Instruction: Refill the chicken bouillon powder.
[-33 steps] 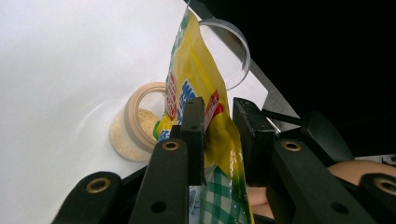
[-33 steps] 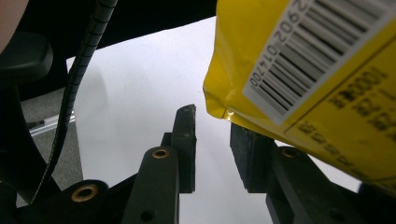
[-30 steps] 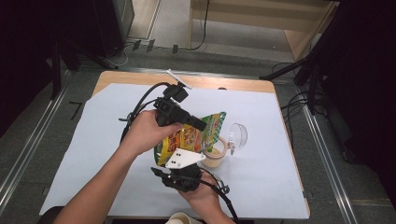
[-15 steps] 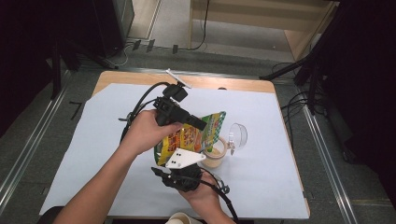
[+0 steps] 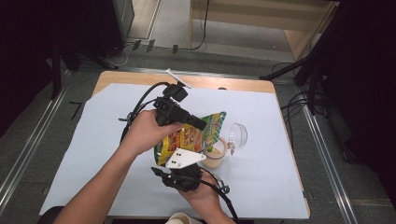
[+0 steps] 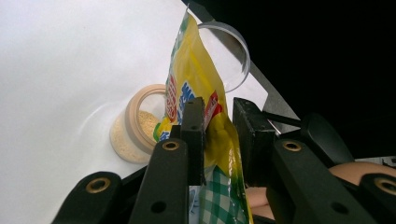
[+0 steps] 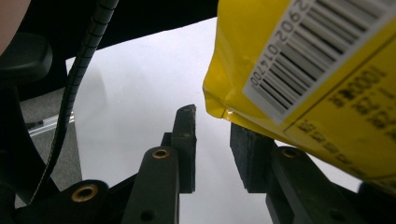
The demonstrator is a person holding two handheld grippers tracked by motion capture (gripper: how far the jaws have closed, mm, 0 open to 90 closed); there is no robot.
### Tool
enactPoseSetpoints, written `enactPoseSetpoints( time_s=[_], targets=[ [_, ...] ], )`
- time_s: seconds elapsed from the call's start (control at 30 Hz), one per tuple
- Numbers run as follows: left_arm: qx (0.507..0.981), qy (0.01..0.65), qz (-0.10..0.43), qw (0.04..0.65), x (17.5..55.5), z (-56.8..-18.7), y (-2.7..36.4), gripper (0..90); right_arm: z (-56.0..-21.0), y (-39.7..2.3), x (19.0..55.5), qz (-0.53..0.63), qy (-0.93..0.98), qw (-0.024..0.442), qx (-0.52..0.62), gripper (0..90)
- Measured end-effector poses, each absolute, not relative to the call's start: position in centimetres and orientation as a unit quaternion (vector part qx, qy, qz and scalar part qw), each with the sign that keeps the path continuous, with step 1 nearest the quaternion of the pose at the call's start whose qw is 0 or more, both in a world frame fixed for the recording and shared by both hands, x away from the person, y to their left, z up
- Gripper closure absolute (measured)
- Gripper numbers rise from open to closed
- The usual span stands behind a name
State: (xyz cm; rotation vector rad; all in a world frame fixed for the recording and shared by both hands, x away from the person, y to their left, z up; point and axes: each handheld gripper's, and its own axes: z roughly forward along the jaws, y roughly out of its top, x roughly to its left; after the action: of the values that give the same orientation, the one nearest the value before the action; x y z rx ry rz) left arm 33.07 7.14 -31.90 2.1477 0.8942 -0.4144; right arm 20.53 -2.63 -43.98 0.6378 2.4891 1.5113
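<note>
Left tongs [image 6: 218, 121] pinch the yellow snack bag [image 5: 196, 135] tilted over the open jar [image 5: 215, 151] just beside; right tongs [image 7: 212, 135] gape empty under the bag's bottom corner.

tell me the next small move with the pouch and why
Probably tip the yellow pouch a bit further over the open jar. The left gripper pinches it just above the jar's mouth, and the jar holds only a low layer of powder; its lid lies aside.
</note>
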Motion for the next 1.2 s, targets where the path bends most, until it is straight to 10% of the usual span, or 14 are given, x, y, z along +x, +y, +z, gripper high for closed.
enactPoseSetpoints(
  time_s=[1.2],
  targets=[
    [0.839, 0.351, -0.159, 0.384, 33.04, -31.82, 7.16, 75.5, -43.94, -2.60, 20.48, 0.506, 0.832, 0.082, 0.214, 72.7]
  ],
)
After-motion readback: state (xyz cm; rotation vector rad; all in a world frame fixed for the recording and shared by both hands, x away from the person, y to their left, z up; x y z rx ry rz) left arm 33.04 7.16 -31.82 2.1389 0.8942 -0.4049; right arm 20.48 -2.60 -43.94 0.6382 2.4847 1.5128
